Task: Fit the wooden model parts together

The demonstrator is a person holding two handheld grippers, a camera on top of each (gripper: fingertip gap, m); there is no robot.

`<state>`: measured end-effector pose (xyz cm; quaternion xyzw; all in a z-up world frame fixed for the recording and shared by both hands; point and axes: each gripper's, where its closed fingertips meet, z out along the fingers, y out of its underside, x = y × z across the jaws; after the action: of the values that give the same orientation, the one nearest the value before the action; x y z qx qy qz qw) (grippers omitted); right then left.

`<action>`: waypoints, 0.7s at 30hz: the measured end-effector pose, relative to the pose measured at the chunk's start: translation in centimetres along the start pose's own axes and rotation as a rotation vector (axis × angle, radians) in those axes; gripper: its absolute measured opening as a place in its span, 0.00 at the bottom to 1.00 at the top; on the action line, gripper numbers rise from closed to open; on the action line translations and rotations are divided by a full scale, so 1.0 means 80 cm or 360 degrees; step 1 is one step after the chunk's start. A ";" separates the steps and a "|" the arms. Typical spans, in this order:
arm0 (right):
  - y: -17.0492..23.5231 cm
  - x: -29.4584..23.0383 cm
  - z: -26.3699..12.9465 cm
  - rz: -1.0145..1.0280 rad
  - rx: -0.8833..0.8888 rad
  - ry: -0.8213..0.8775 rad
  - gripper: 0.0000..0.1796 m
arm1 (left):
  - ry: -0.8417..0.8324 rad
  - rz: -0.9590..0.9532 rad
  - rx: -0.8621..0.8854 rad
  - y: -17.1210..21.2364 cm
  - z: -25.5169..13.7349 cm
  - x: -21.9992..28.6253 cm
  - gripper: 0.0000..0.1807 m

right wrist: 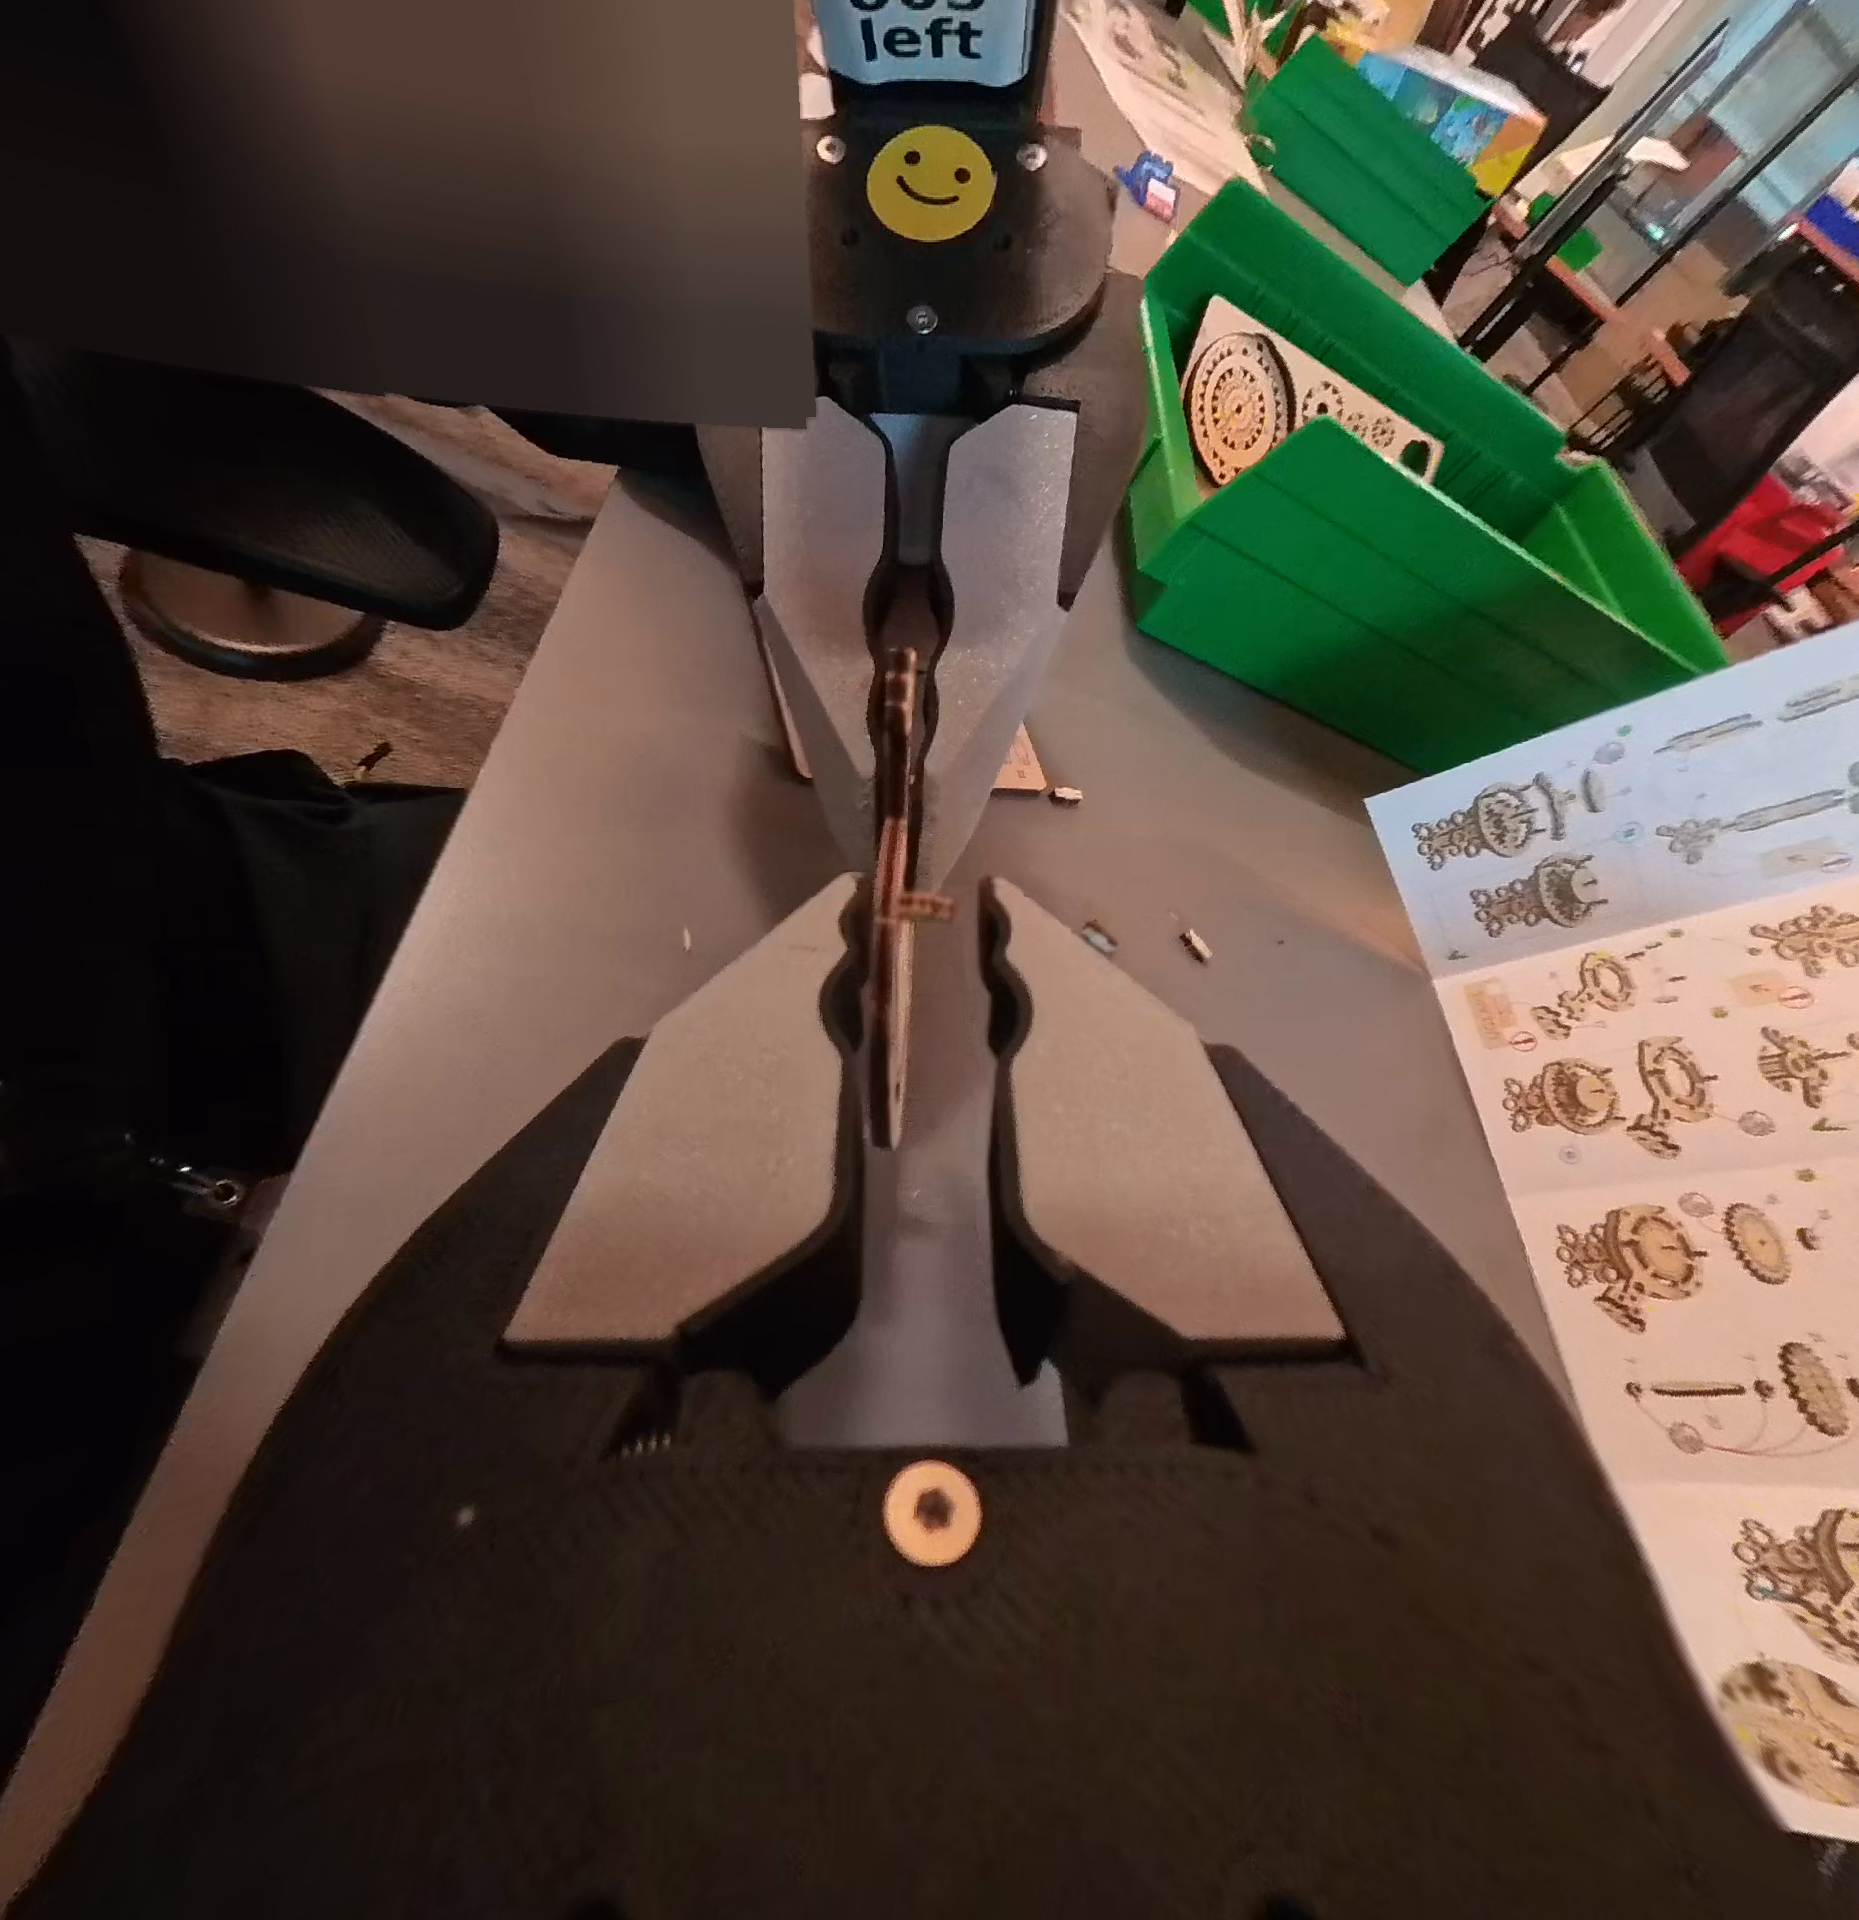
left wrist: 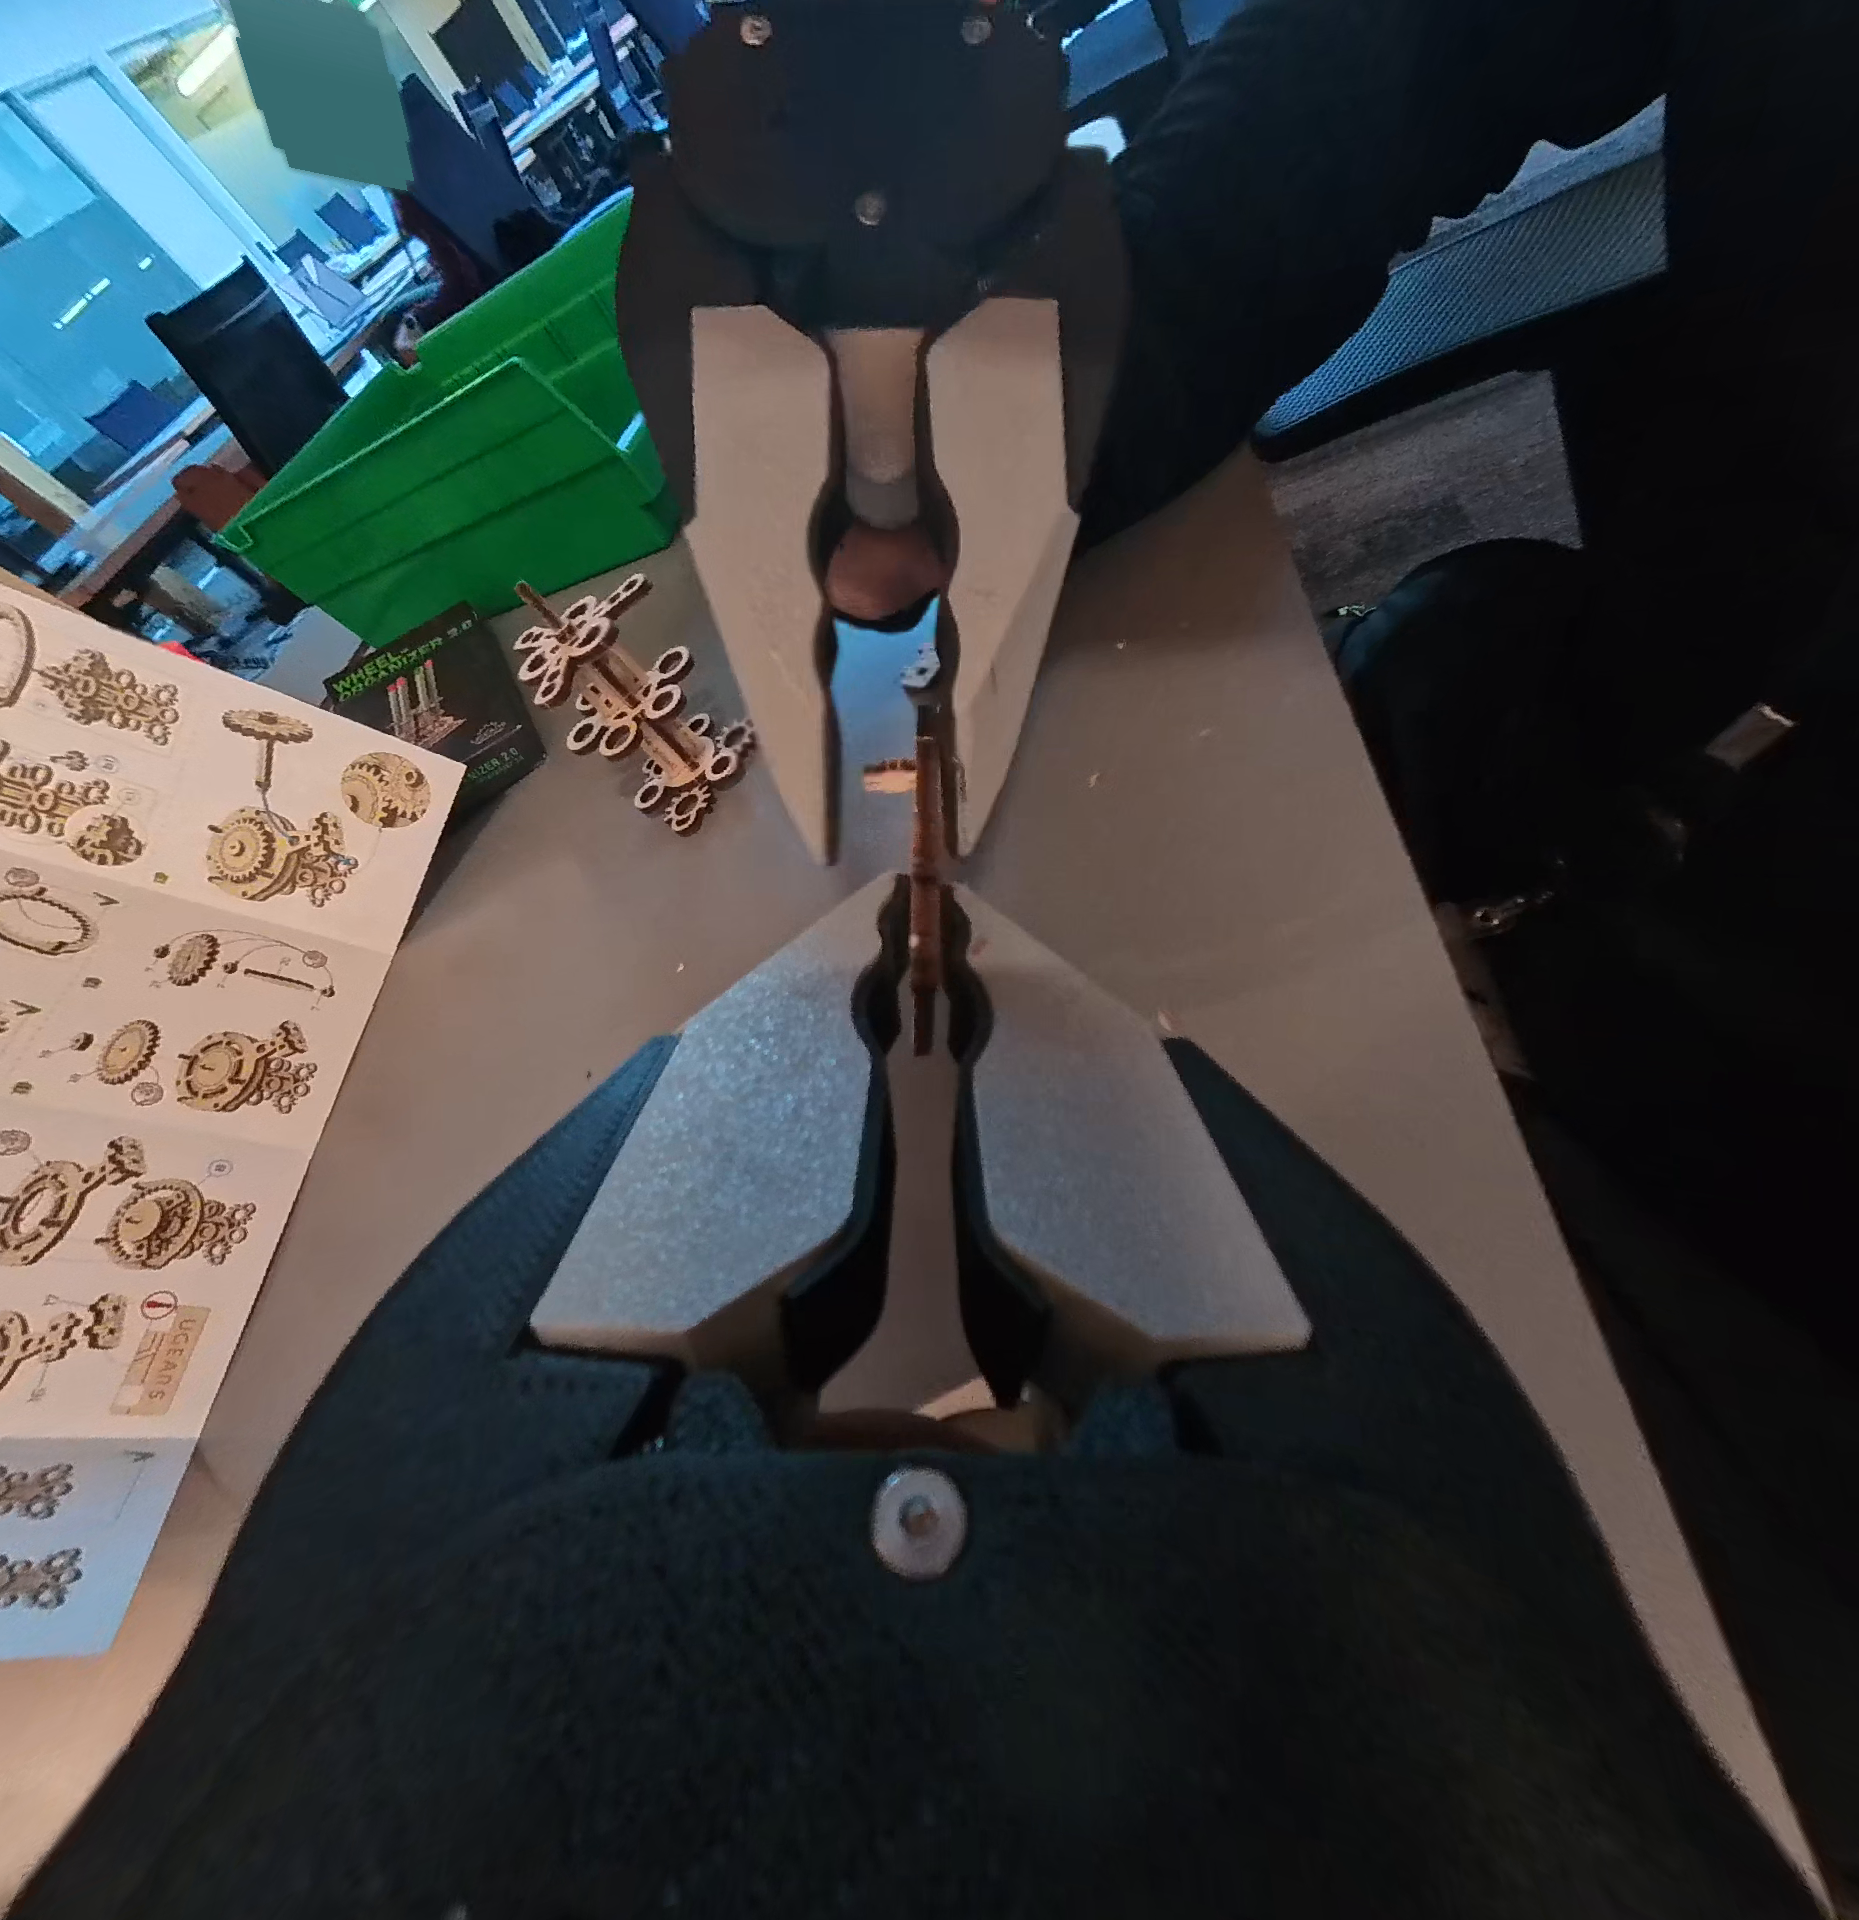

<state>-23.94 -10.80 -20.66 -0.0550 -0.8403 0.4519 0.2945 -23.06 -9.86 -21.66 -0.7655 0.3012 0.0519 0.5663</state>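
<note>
wooden part (left wrist: 923, 935) pinched in left jaws, reaching between parted right jaws

Printed label on left tool (right wrist: 904, 831), lettered box (left wrist: 437, 707), instruction sheet (left wrist: 156, 1039)

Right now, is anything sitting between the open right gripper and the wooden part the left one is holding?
Nothing visible. The wooden part, pinched edge-on in the left gripper, already reaches between the right gripper fingers, near one of them; the other stands apart.

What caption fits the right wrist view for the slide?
Right gripper open around a flat wooden part clamped by the opposing left gripper, above a grey table.
</note>
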 end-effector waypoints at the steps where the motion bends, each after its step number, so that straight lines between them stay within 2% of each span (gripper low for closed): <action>1: 0.000 0.000 0.001 -0.0022 -0.0008 0.0016 0.11 | 0.0003 0.0011 -0.0010 0.001 0.001 0.001 0.00; 4: 0.000 -0.002 0.002 -0.0035 -0.0013 0.0008 0.06 | -0.0009 0.0010 -0.0018 0.001 0.002 0.000 0.00; 11: -0.001 0.002 -0.001 0.0005 0.0001 0.0037 0.08 | -0.0030 0.0009 -0.0009 0.001 0.001 -0.003 0.00; 21: 0.003 0.006 0.000 -0.0022 -0.0029 0.0089 0.05 | -0.0073 0.0001 -0.0019 0.003 0.000 -0.009 0.00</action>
<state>-24.37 -10.48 -20.67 -0.0647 -0.8361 0.4404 0.3205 -23.75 -9.64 -21.54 -0.7674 0.2881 0.0714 0.5683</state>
